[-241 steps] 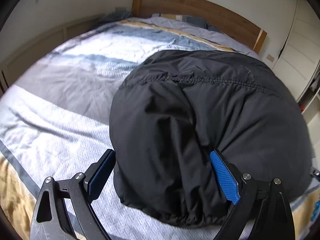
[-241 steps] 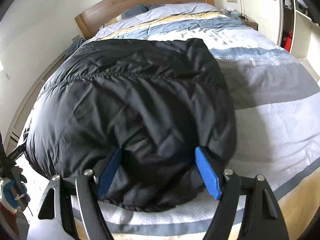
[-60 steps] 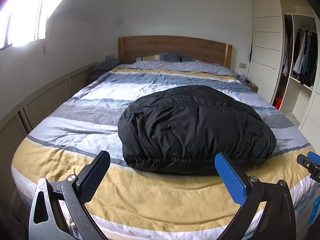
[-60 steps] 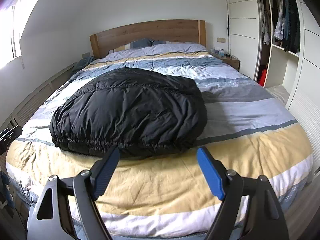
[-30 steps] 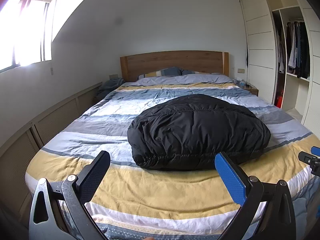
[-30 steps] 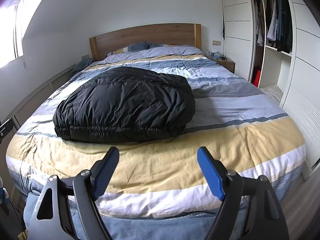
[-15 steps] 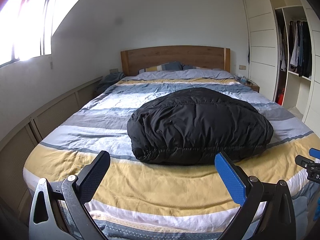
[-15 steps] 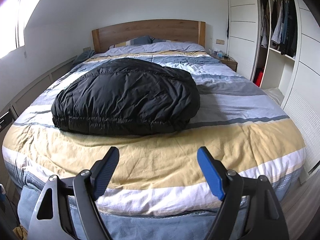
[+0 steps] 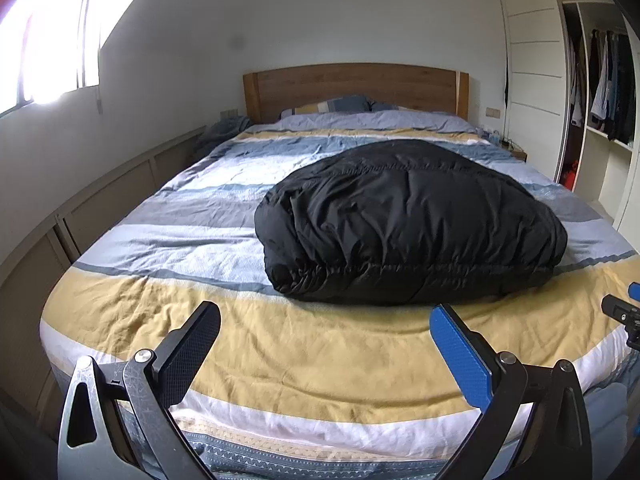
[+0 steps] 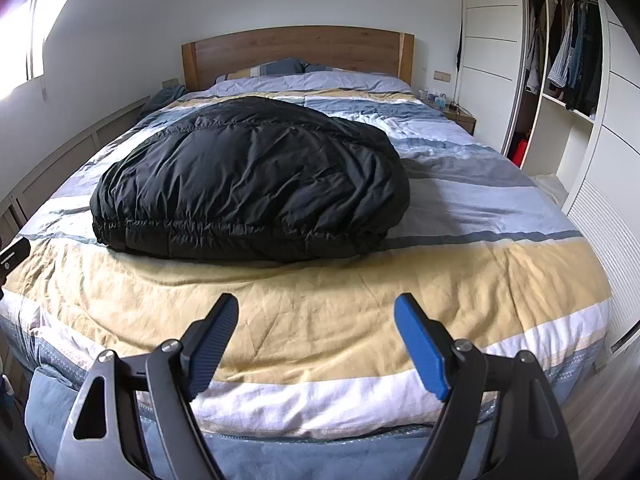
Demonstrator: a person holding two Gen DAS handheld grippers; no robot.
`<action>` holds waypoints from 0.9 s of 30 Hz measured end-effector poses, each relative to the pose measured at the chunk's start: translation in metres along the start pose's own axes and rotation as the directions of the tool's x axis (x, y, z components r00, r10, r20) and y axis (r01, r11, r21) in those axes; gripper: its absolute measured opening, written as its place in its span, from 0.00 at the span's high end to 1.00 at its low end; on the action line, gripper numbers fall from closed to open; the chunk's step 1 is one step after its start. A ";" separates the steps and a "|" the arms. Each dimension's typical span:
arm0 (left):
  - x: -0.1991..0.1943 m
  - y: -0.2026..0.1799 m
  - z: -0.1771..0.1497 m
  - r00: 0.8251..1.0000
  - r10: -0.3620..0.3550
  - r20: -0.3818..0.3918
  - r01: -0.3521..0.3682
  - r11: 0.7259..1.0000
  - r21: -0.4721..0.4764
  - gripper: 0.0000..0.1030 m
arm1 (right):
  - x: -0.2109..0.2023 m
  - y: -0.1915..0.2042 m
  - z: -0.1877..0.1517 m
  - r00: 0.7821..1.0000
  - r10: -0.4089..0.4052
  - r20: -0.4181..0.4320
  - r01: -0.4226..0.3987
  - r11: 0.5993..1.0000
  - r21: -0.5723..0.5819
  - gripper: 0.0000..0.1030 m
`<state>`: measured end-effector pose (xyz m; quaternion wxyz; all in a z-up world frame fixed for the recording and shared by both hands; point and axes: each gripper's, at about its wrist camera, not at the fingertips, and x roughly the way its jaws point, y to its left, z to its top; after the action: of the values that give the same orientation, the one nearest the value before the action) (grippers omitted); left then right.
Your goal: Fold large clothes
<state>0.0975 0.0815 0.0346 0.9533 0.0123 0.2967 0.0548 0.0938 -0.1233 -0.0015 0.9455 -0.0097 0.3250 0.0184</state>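
You've pulled both grippers back off the folded black jacket (image 9: 408, 224); left gripper (image 9: 325, 350) and right gripper (image 10: 316, 338) hang wide-jawed, empty, short of the bed (image 10: 320, 304).

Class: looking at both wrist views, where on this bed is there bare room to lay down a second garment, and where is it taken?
Free: the yellow band between the black jacket and the bed's foot edge; the grey-blue stripes between jacket and wardrobe side; the striped strip on the window side. Taken: the bed's middle, under the jacket. Both grippers are open, off the bed.
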 end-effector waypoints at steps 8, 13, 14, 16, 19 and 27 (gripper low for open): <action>0.010 0.008 -0.001 0.999 0.029 -0.032 -0.029 1.000 0.004 0.00 | 0.005 -0.002 0.000 1.000 -0.003 0.005 0.003 1.000 -0.001 0.23; 0.012 0.012 -0.002 0.997 0.053 -0.055 -0.053 0.999 0.007 0.00 | 0.010 -0.012 -0.001 1.000 -0.031 0.002 0.031 0.999 0.013 0.23; 0.012 0.012 -0.002 0.997 0.059 -0.058 -0.058 0.998 0.011 0.00 | 0.010 -0.015 -0.001 0.999 -0.038 0.003 0.038 0.999 0.017 0.23; 0.014 0.012 -0.001 0.996 0.068 -0.063 -0.066 0.998 0.020 0.00 | 0.012 -0.019 -0.001 0.999 -0.048 0.005 0.048 0.999 0.019 0.23; 0.015 0.012 -0.001 0.995 0.076 -0.068 -0.074 0.997 0.029 0.00 | 0.012 -0.024 0.000 0.998 -0.056 0.012 0.056 0.998 0.025 0.23; 0.022 0.011 -0.002 0.992 0.088 -0.088 -0.084 0.995 0.048 0.00 | 0.018 -0.035 0.002 0.998 -0.067 0.013 0.067 0.997 0.036 0.23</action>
<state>0.1136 0.0950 0.0209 0.9352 0.0437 0.3397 0.0897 0.1106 -0.1576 -0.0107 0.9479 -0.0038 0.3181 -0.0190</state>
